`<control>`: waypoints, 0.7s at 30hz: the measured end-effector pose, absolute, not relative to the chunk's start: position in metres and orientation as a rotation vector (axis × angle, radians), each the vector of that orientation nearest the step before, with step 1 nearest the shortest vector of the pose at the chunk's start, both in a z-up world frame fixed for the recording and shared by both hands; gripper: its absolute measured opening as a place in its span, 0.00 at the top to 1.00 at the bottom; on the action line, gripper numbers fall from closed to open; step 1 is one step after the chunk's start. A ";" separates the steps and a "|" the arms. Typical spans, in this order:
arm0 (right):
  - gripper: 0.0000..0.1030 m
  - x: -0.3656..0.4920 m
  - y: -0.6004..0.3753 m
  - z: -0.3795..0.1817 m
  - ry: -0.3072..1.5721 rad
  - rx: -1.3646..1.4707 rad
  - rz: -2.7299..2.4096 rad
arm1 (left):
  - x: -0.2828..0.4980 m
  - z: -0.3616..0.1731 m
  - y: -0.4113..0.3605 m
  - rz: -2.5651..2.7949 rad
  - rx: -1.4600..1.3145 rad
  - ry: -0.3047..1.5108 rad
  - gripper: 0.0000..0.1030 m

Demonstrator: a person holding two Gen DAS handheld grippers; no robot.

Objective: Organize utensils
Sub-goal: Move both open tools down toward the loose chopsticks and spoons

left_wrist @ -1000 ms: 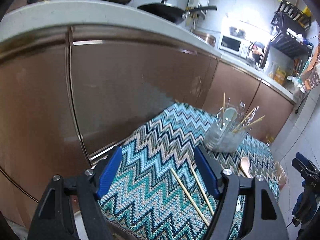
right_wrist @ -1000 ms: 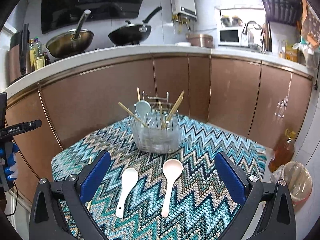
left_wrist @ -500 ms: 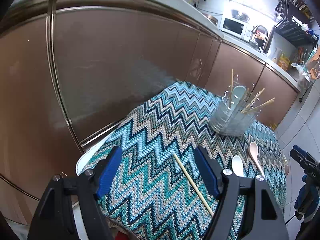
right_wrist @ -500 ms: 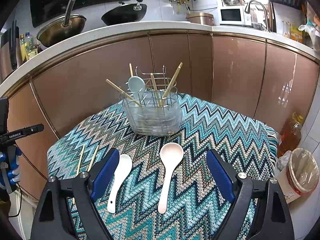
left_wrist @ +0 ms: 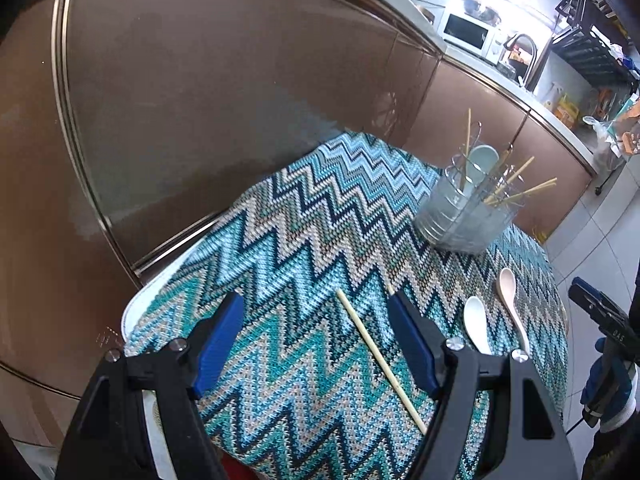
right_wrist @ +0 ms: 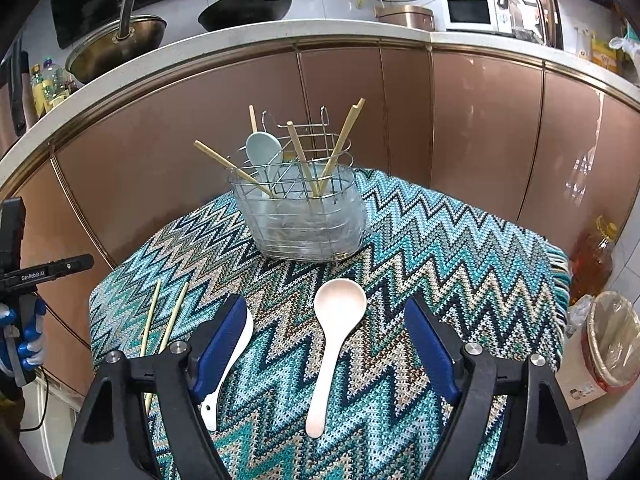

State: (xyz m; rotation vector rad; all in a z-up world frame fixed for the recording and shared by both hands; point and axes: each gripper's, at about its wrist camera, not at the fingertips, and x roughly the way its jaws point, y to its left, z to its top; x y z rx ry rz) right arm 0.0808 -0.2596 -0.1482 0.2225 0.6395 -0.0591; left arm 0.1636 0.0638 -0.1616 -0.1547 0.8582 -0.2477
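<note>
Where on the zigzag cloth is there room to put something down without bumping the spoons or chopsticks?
Free patches: the cloth right of the pink spoon, toward the fringed edge, and the strip between the utensil holder and the two chopsticks. Crowded: the near middle, where the white spoon and pink spoon lie close together.

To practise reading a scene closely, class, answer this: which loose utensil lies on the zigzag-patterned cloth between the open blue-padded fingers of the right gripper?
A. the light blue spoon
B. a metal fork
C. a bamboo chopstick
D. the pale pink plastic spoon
D: in the right wrist view the pale pink plastic spoon lies flat on the zigzag-patterned cloth between the right gripper fingers, whose jaws are closing but not yet touching it.
</note>
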 end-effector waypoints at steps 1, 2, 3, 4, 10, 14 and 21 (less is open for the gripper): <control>0.25 0.083 -0.262 -0.149 0.645 0.229 -0.053 | 0.165 -0.163 0.063 -0.253 -0.158 0.864 0.29; 0.26 0.085 -0.263 -0.151 0.649 0.233 -0.049 | 0.166 -0.164 0.061 -0.262 -0.164 0.874 0.29; 0.26 0.087 -0.265 -0.152 0.653 0.236 -0.045 | 0.168 -0.166 0.061 -0.269 -0.168 0.882 0.29; 0.27 0.088 -0.266 -0.153 0.657 0.239 -0.042 | 0.169 -0.167 0.059 -0.274 -0.172 0.888 0.29; 0.32 0.097 -0.276 -0.162 0.693 0.269 -0.021 | 0.175 -0.173 0.052 -0.298 -0.190 0.923 0.30; 0.33 0.100 -0.278 -0.167 0.712 0.272 -0.014 | 0.177 -0.176 0.048 -0.308 -0.190 0.937 0.30; 0.34 0.107 -0.279 -0.171 0.740 0.282 0.012 | 0.179 -0.179 0.044 -0.319 -0.189 0.954 0.30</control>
